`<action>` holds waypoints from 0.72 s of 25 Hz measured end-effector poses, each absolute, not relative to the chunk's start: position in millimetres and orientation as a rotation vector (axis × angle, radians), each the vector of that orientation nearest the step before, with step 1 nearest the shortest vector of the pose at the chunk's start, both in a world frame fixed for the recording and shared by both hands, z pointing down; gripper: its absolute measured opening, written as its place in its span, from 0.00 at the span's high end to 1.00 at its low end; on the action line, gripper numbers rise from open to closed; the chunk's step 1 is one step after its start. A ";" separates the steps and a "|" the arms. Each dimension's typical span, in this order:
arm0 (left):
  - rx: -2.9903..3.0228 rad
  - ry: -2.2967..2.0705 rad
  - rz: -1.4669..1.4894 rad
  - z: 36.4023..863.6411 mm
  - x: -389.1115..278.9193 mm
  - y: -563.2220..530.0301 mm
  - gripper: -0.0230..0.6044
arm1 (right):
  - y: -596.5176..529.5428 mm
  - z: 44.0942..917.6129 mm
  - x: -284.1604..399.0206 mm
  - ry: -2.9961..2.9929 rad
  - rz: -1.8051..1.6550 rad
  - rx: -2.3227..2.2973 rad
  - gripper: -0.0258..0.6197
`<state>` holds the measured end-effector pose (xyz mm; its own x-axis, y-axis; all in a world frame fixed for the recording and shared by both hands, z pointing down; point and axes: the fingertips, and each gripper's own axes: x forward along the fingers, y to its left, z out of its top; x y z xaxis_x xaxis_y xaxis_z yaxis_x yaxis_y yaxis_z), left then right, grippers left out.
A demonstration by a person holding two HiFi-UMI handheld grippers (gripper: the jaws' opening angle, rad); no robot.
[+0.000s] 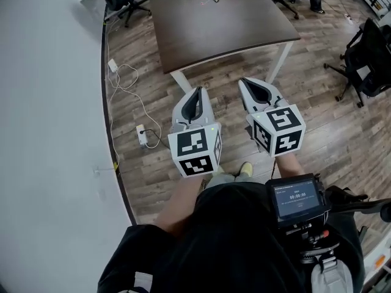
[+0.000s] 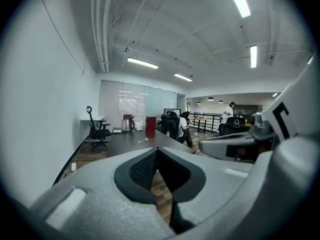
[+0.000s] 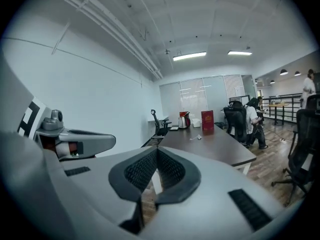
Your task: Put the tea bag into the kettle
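- The task has not really begun: this looks like the approach step, with the person standing back from the dark tabletop (image 1: 226, 29), which lies at 12 o'clock.
- The left hand-held gripper (image 1: 195, 93) has its jaws closed tip to tip with nothing between them; only wooden floor shows through the gap behind the pads.
- The right hand-held gripper (image 1: 247, 84) is the same, pinched together and empty, and is held just beside the left one, short of the tabletop's near edge.
- The tea bag (image 3: 198, 137) lies flat on the tabletop towards its far end, well apart from both grippers.
- The kettle (image 3: 184, 119) stands beyond the tea bag at about 11 o'clock of it, beside a red box (image 3: 207, 120).
- Judged from this, the next move calls for stepping up to the tabletop, spreading one gripper's jaws and lowering them around the tea bag.
- Whether the kettle's lid is on cannot be told at this range.
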<state>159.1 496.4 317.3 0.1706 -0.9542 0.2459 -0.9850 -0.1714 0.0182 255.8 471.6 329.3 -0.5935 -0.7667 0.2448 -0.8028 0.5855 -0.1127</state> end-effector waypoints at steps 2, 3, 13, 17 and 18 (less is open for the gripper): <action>2.281 -1.880 0.275 318.9 152.5 497.9 0.96 | 475.1 333.3 248.4 -2.660 0.345 1.283 0.95; 2.288 -1.869 0.276 319.5 149.7 497.8 0.96 | 476.3 335.6 245.4 -2.671 0.369 1.270 0.95; 2.289 -1.849 0.244 328.5 100.1 506.9 0.96 | 481.9 337.2 203.5 -2.667 0.295 1.345 0.95; 2.272 -1.856 0.218 332.4 87.0 503.8 0.96 | 479.1 340.6 193.6 -2.634 0.320 1.357 0.95; 2.268 -1.853 0.214 333.5 85.6 502.7 0.96 | 477.9 342.9 192.4 -2.616 0.316 1.359 0.95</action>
<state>85.6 502.7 333.5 0.2011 -0.9497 0.2401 -0.9794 -0.1908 0.0660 192.4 477.9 342.9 -0.5675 -0.7839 0.2520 -0.8213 0.5605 -0.1059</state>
